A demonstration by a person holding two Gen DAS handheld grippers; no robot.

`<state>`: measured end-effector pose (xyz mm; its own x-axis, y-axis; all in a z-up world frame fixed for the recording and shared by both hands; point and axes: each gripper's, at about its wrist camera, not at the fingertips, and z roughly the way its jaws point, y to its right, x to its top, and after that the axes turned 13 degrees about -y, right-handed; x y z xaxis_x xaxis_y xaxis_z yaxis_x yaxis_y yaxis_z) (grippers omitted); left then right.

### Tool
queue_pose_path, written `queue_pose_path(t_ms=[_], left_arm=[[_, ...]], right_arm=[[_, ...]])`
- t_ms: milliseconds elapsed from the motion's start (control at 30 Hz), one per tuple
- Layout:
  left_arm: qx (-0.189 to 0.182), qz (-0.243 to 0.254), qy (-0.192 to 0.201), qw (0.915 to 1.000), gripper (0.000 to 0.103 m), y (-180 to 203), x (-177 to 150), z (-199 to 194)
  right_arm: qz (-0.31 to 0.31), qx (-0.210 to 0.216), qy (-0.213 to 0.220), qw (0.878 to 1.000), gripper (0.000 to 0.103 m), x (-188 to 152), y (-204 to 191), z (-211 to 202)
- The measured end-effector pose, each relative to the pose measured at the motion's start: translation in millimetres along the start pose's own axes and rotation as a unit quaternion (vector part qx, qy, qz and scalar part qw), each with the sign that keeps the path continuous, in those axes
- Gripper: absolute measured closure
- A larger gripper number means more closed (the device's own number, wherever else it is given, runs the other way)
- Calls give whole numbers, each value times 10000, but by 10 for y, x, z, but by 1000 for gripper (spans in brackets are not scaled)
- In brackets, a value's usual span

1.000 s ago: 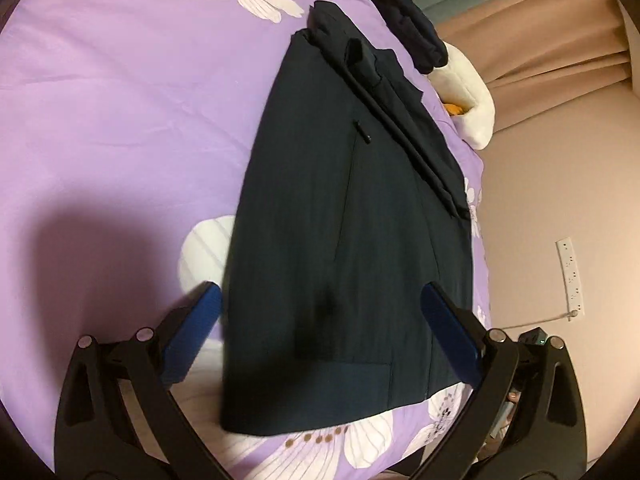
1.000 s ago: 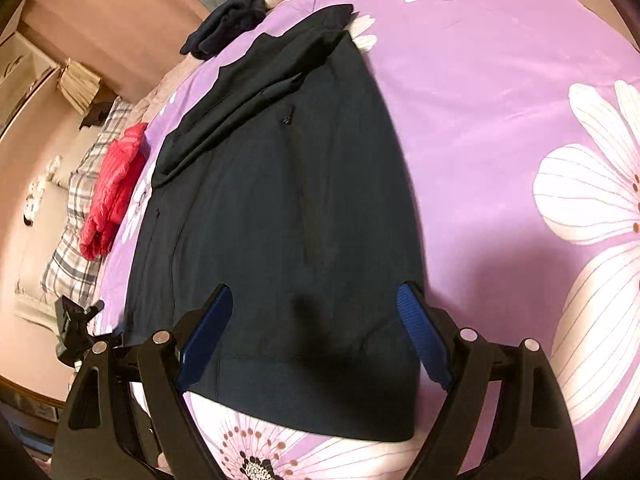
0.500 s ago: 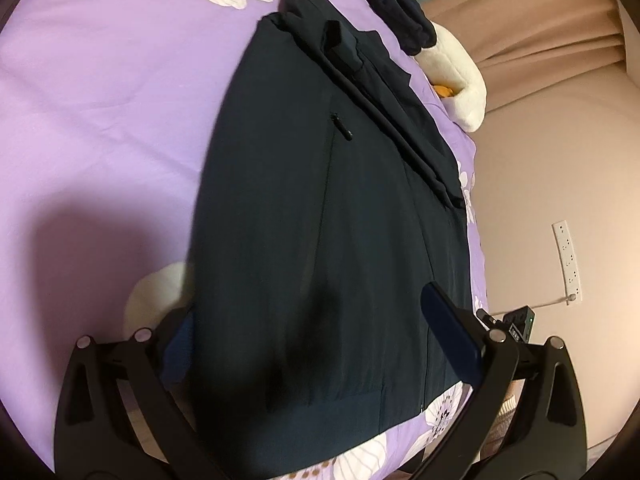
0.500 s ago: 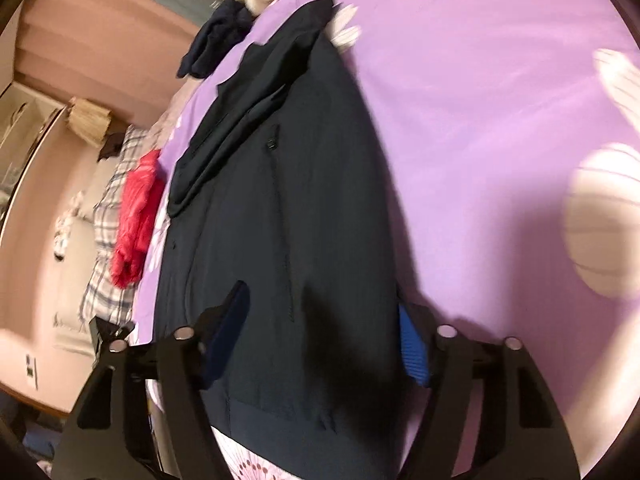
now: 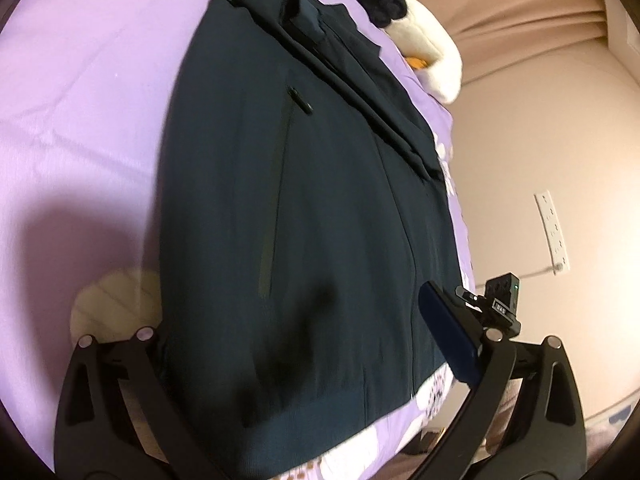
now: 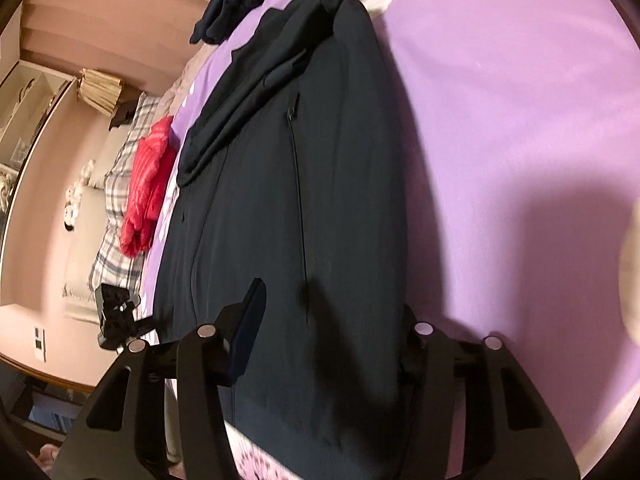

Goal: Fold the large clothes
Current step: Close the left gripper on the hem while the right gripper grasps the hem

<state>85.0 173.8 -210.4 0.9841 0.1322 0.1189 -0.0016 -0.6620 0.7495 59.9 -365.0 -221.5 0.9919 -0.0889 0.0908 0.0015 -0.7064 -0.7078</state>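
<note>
A dark navy jacket (image 5: 300,200) lies flat and lengthwise on a purple flowered bedspread (image 5: 80,100), hem toward me. My left gripper (image 5: 304,340) stands wide open across the hem. Its left finger is hidden at the jacket's left edge, and its blue right pad (image 5: 448,336) sits over the cloth near the zip. In the right wrist view the same jacket (image 6: 320,200) fills the middle. My right gripper (image 6: 328,340) straddles the hem's right part and its jaws are closing. One pad (image 6: 248,336) is over the fabric; the other finger is hidden by the jacket's right edge.
A bundled dark garment (image 6: 232,12) and a white plush toy (image 5: 428,48) lie beyond the collar. A red garment (image 6: 148,188) rests on plaid bedding to the left. The bed's edge runs beside the jacket, with a wall and socket strip (image 5: 554,232) past it.
Both grippers came forward and lower over the jacket's hem, so it now sits between each pair of jaws. The right gripper's jaws have narrowed.
</note>
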Motion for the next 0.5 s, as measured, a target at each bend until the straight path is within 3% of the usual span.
queue_pose_path(t_ms=[267, 500], left_arm=[[-141, -15, -10, 9999, 5, -23, -181, -55], [-58, -43, -77, 9999, 5, 39, -58, 85]], right_arm=[[16, 92, -67, 9999, 48, -306, 13, -50], [-238, -232, -95, 9994, 44, -181, -151, 99]])
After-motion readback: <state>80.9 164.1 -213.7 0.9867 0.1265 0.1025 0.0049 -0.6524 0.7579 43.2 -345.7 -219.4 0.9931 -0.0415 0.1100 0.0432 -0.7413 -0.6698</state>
